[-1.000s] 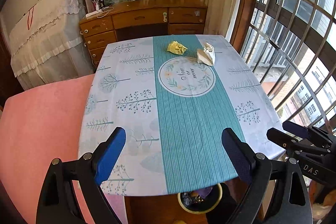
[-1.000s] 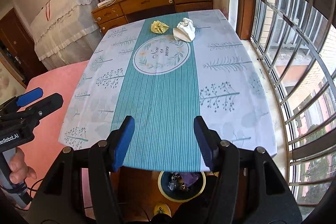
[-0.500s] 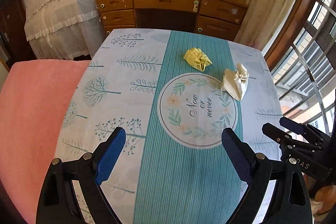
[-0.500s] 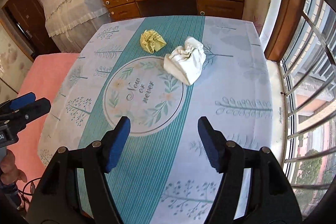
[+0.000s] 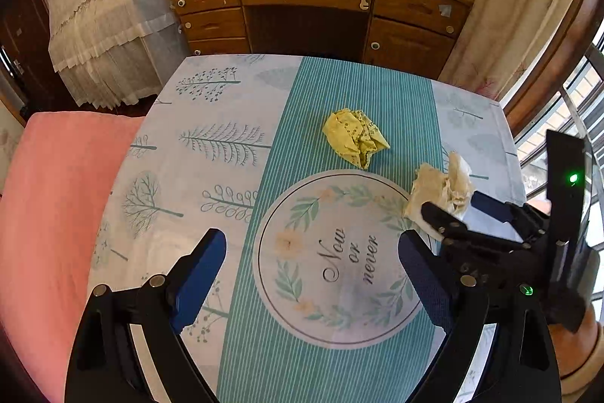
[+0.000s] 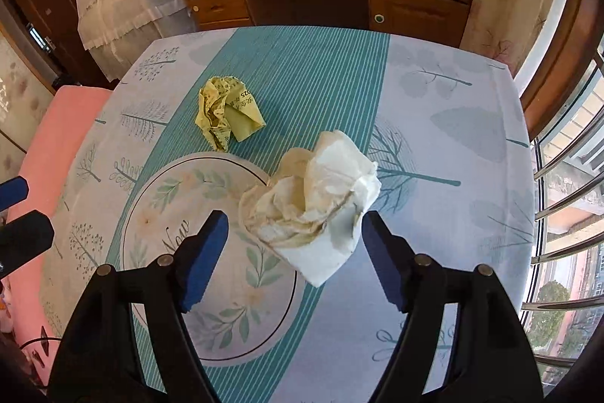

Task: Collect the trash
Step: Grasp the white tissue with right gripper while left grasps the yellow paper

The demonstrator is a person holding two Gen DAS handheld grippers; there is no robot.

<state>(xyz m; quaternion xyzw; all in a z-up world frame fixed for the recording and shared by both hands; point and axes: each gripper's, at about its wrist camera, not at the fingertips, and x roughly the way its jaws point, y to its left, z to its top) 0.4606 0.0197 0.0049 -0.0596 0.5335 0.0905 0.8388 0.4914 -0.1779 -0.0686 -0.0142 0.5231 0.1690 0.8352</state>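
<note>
A crumpled yellow paper lies on the teal stripe of the tablecloth; it also shows in the right wrist view. A crumpled white tissue lies to its right, also in the left wrist view. My right gripper is open, its fingers on either side of the tissue's near end, not closed on it. It shows in the left wrist view at the tissue. My left gripper is open and empty above the round "Now or never" print, short of the yellow paper.
The table has a patterned cloth. A pink bed is at the left. A wooden desk stands beyond the far edge. Window bars are at the right.
Both grippers have moved forward over the table from its near edge. The right gripper has reached the white tissue. The bin under the near edge has left view.
</note>
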